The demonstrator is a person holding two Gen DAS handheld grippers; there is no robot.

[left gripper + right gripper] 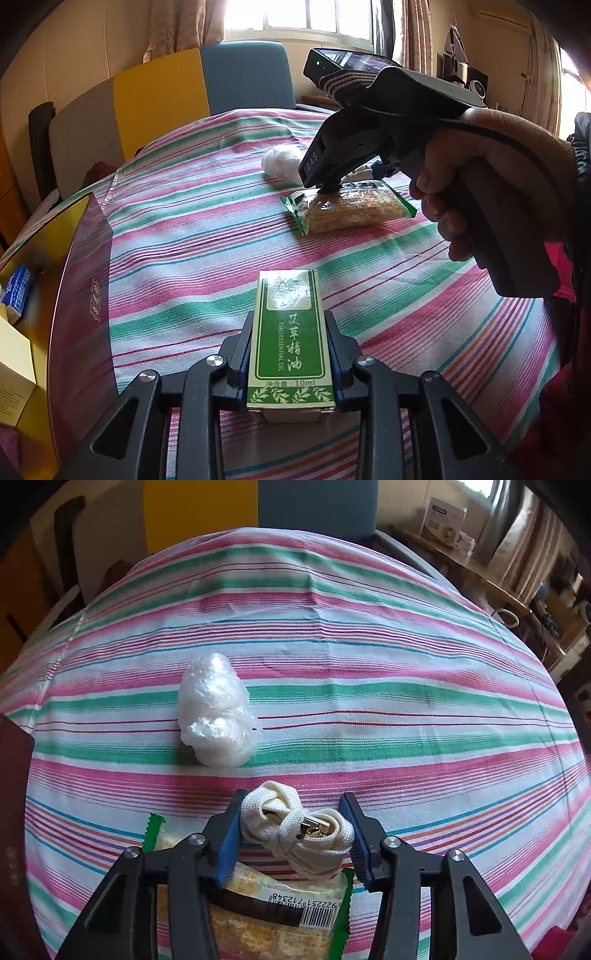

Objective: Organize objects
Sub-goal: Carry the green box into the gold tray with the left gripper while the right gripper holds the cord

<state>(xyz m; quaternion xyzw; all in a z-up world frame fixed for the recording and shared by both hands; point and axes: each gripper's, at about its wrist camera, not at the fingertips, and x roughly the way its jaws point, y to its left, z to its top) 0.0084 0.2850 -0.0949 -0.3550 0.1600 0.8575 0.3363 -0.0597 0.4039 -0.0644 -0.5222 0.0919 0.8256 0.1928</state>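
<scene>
Left gripper (pixel 291 332), closed tight on a green carton (pixel 290 339) reading "TSAO ESSENTIAL OIL, 10ml", above the striped cloth (pixel 184 240). Right gripper (pixel 293 825), narrowed, pads against a white cord bundle (pixel 295 827) lying beside the snack packet (pixel 280 908).

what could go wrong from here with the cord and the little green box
The right gripper brackets the loose bundled cord, so a loop could slip free on lifting. The cord lies against the snack packet, which may drag along. The green box juts far past the shut left gripper and could tilt.
</scene>
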